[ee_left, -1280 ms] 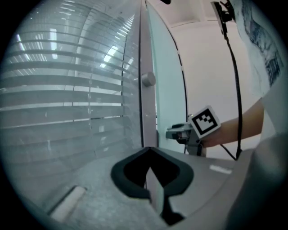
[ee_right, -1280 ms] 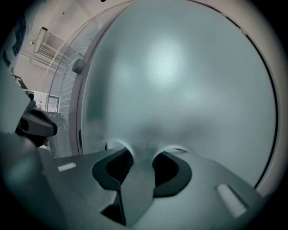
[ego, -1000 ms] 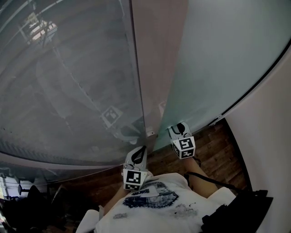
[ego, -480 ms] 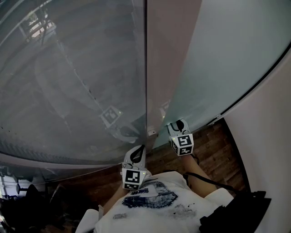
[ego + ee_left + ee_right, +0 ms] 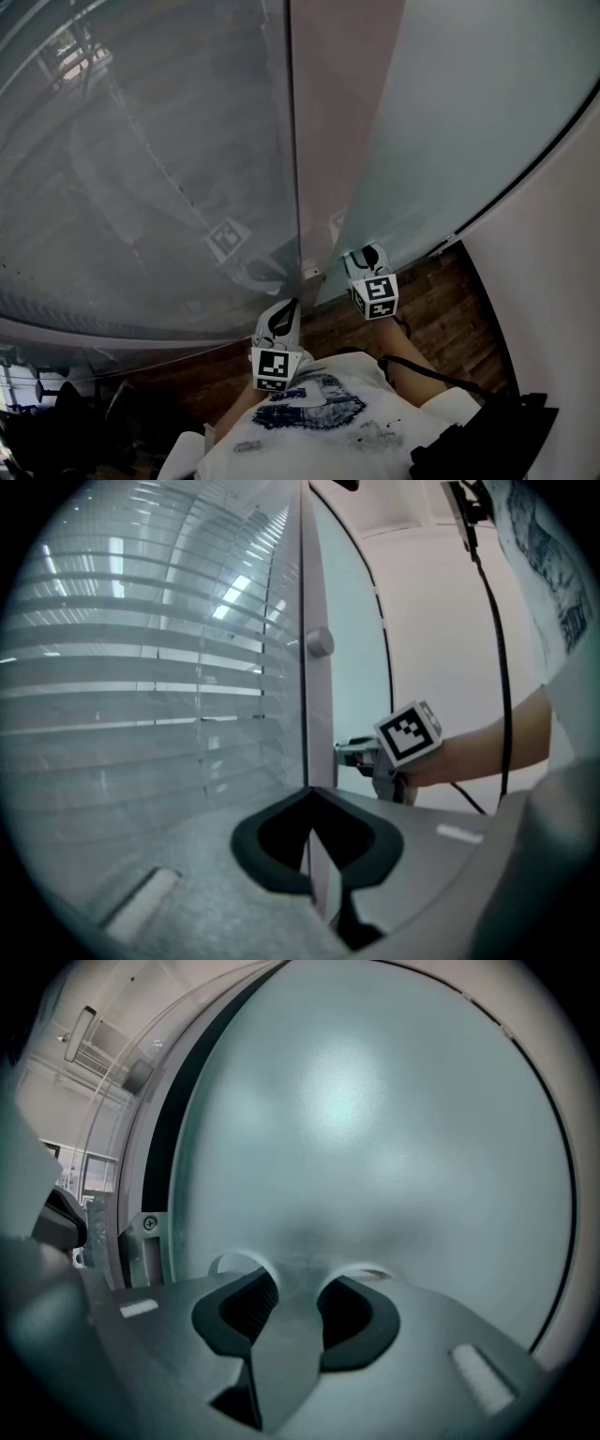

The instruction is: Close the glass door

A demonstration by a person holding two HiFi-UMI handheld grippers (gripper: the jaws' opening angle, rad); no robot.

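Nearest, the print on the person's white T-shirt point(image 5: 309, 412) is too blurred to read. The cubes on the grippers carry only black-and-white square markers, and no brand or lettering shows anywhere.

The left gripper point(image 5: 291, 309) has its fingers point(image 5: 267, 841) drawn close onto the upright edge of the glass door point(image 5: 450, 141), with the thin pale edge running down between them. The right gripper point(image 5: 371, 258) stands about half open with nothing between its fingers, its tips at the frosted face just right of that edge.

The door fills the view ahead, beside a clear pane with slatted blinds point(image 5: 141, 667) behind it. It will likely feel heavy, rigid and slick, and chip-prone at the edge. Pushing flat on the face looks safest, or using the round knob point(image 5: 319, 641) higher up.
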